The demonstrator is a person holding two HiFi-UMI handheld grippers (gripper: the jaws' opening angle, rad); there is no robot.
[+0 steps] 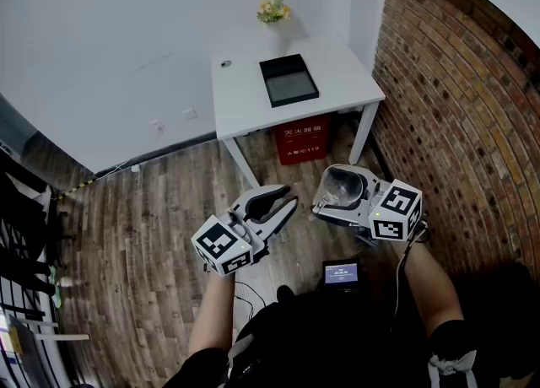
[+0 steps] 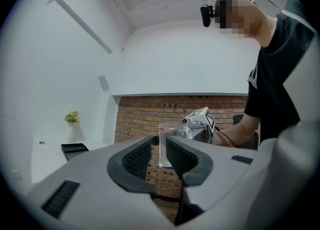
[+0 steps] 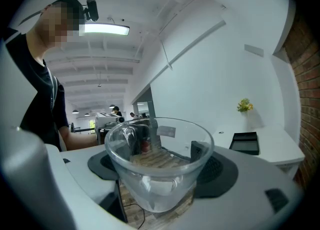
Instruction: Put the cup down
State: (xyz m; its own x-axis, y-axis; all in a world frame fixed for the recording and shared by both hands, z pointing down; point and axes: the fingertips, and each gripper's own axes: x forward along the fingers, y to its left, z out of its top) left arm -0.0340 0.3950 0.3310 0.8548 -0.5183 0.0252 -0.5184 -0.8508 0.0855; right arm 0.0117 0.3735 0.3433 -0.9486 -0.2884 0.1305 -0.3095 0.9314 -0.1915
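A clear glass cup (image 1: 343,184) is held in the air above the wooden floor, with my right gripper (image 1: 336,196) shut on its sides. In the right gripper view the cup (image 3: 150,184) fills the space between the two dark pads (image 3: 220,169), mouth towards the camera. My left gripper (image 1: 275,202) hangs beside it to the left, open with nothing between its jaws. In the left gripper view, the cup (image 2: 165,146) shows in the distance through the gap of my left gripper (image 2: 160,150), held by the right gripper's marker cube (image 2: 202,119).
A white table (image 1: 245,104) stands ahead against the wall, with a black tray (image 1: 288,80) and a small flower pot (image 1: 272,10) on it. A red box (image 1: 304,140) sits beneath it. A brick wall (image 1: 456,99) runs along the right. A small screen device (image 1: 341,274) is near my body.
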